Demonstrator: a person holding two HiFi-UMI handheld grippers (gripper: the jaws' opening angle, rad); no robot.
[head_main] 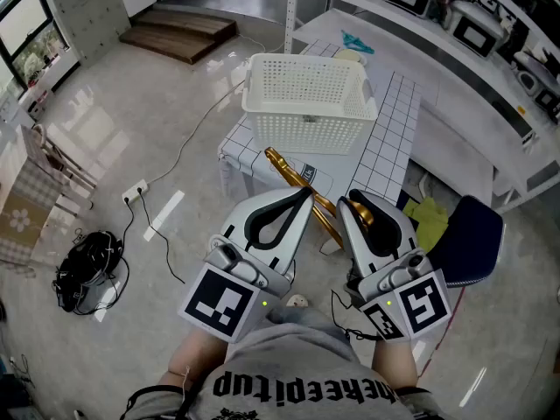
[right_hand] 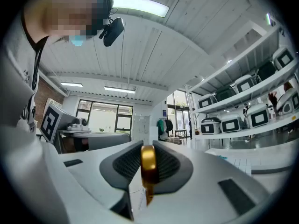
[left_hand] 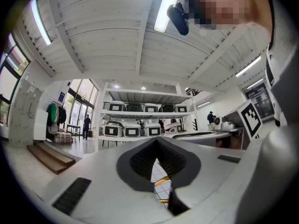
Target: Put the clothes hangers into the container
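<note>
Hanger [head_main: 293,182]: gold, above table [head_main: 385,147], just near of white basket [head_main: 306,103], outside it.
Right gripper [head_main: 359,206]: clenched on hanger's near end.
Left gripper [head_main: 302,198]: tips together, empty, beside hanger.

Gold clothes hanger [head_main: 282,166], white perforated basket [head_main: 306,134] at 12 o'clock, white tabletop [head_main: 385,147] with black grid lines; left claw [head_main: 306,192] and right claw [head_main: 354,201] white, black ribbed pads [right_hand: 124,164].
</note>
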